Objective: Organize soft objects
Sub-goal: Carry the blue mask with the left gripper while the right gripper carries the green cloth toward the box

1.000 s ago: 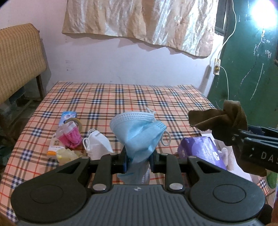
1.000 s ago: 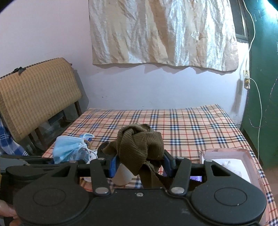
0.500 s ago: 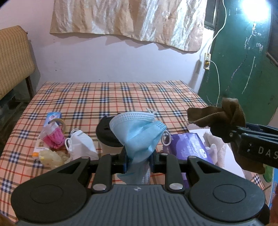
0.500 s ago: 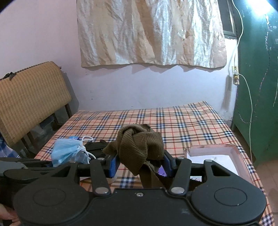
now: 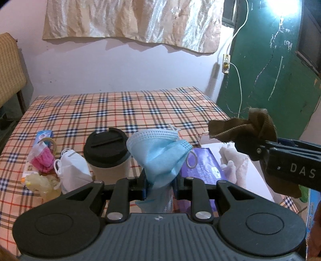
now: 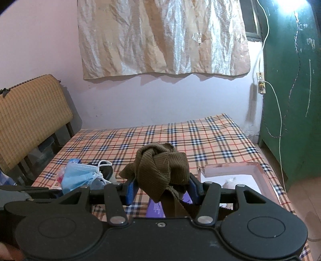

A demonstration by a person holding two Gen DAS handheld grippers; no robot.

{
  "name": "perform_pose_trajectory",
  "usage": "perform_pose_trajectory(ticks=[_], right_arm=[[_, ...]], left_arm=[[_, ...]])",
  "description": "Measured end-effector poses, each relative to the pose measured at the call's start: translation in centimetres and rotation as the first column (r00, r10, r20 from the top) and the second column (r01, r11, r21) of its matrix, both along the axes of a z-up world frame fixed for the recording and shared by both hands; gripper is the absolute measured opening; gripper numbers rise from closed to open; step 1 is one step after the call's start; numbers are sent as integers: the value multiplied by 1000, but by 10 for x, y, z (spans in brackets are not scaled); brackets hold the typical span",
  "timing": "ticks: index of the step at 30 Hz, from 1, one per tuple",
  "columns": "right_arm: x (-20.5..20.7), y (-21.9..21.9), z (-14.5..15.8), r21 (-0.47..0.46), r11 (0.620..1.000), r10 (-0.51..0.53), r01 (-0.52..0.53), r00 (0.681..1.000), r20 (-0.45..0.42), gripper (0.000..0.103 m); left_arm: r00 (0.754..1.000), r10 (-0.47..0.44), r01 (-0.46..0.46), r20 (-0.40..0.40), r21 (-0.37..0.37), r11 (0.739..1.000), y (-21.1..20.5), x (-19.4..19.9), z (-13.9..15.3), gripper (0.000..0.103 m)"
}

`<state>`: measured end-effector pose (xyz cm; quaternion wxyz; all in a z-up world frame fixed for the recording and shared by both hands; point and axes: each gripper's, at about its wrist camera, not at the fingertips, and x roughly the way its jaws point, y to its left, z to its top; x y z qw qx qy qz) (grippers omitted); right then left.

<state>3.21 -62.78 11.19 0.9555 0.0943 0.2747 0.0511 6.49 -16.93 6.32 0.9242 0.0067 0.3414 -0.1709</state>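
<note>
A bare lamp (image 5: 289, 8) at the top right corner burns out to pure white in both views and spreads glare over the green door (image 5: 270, 66) beside it. The rest of the room is dim, with a cool violet cast on the wall (image 6: 160, 100). The hanging cloth (image 6: 164, 36) shines in its creases and throws a soft shadow beneath its lower edge. Fisheye curvature bends the edges and darkens the upper left corners. The gripper housings in the foreground are slightly soft.
</note>
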Motion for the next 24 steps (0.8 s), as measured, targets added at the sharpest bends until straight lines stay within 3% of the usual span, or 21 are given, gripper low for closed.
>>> perform_pose_trajectory(ticks=[24], right_arm=[[-7,-58,-22,19,991,-128,129,991,-47,62]], left_arm=[[992,-122,122,-38,4,992,-50,2,-15,26]])
